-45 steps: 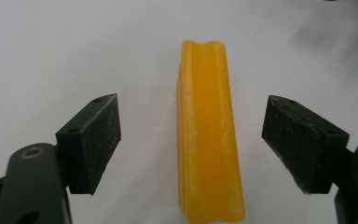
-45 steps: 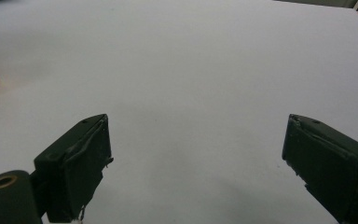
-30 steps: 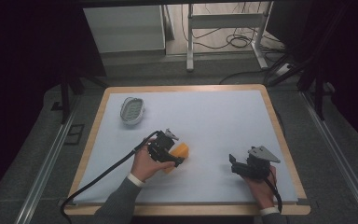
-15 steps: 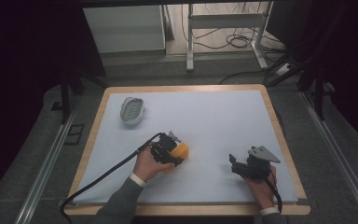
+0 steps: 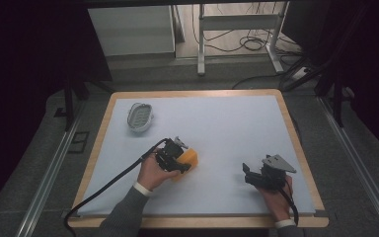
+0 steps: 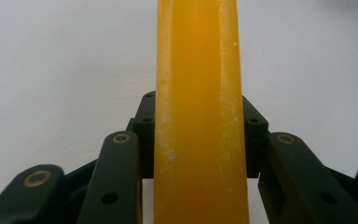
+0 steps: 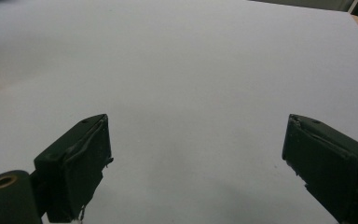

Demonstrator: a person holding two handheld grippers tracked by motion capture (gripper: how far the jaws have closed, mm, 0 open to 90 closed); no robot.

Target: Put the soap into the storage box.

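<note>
On the white table [image 5: 237, 128], the left gripper [image 5: 180, 165], whose jaws have just been closing, clamps the flat sides of the yellow sponge [image 6: 200, 116], apparently light and compressible, while the right gripper [image 7: 196, 158] gapes wide, holding nothing.

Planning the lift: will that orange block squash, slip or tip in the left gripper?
The orange block looks like a sponge or soap, with a matte, speckled surface, so it probably won't slip. The left gripper clamps it squarely with no visible bulging, so it is likely fairly firm. Flat-sided, so unlikely to roll.
</note>
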